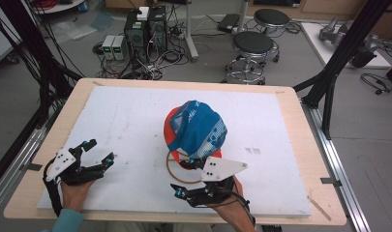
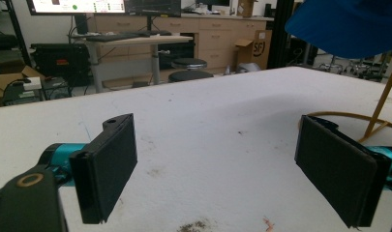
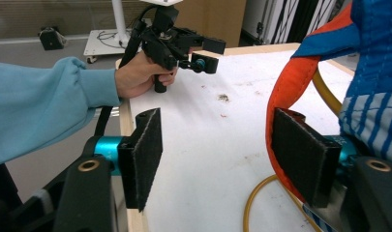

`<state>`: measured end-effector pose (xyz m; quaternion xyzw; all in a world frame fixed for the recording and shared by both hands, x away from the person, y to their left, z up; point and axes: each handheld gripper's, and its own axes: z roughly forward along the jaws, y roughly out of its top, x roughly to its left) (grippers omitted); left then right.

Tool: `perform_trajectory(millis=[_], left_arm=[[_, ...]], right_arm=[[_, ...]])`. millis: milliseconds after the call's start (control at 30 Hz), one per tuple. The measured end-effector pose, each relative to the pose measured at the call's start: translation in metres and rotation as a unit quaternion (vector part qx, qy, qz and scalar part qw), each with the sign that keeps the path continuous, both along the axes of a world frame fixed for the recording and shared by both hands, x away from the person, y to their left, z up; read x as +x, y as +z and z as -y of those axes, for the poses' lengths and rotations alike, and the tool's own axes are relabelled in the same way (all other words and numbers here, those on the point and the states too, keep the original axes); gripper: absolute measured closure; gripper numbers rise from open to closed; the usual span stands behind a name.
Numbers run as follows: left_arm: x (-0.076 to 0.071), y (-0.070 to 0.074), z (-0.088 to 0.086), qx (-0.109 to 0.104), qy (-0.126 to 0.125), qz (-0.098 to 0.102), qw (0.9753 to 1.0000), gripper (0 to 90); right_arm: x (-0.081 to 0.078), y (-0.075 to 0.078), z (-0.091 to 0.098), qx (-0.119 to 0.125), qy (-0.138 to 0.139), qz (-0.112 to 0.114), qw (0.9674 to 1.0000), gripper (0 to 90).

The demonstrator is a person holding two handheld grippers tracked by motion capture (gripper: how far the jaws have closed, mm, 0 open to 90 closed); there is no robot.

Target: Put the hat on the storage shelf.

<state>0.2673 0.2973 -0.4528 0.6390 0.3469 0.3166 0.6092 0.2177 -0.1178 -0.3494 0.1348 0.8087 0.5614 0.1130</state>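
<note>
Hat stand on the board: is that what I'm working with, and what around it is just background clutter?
In play:
blue and orange hat on the yellow wire stand
right gripper, open, beside the hat's orange brim
left gripper, open, apart at the board's left side

Just lying about:
stools
computer boxes and cables on the floor

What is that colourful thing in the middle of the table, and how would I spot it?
On the white board covering the wooden table, look just right of centre: a cap perched on a thin yellow wire stand. It is blue with white patterning and an orange edge, the one bright thing there.
</note>
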Motion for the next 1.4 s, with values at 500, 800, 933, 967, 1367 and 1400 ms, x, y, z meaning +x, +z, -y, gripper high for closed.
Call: perform_trajectory(millis=[500, 800, 933, 967, 1367, 1400], left_arm=[[0.000, 0.000, 0.001, 0.002, 0.000, 0.001, 1.0000, 15.5], [-0.001, 0.000, 0.001, 0.004, 0.001, 0.003, 1.0000, 15.5], [-0.001, 0.000, 0.001, 0.003, 0.001, 0.003, 1.0000, 15.5], [-0.001, 0.000, 0.001, 0.004, 0.001, 0.003, 1.0000, 15.4], [-0.001, 0.000, 0.001, 0.005, 0.001, 0.003, 1.0000, 15.4], [-0.001, 0.000, 0.001, 0.006, 0.001, 0.003, 1.0000, 15.5]], right_arm=[[-0.015, 0.012, 0.007, 0.028, -0.019, 0.038, 0.9987, 26.6], [-0.019, 0.019, 0.020, 0.043, -0.039, 0.050, 0.9971, 25.1], [-0.020, 0.020, 0.028, 0.051, -0.047, 0.052, 0.9962, 24.0], [-0.020, 0.020, 0.031, 0.053, -0.051, 0.053, 0.9959, 23.7], [-0.027, 0.018, 0.070, 0.076, -0.107, 0.056, 0.9897, 18.5], [-0.026, 0.017, 0.074, 0.078, -0.114, 0.056, 0.9889, 17.9]])
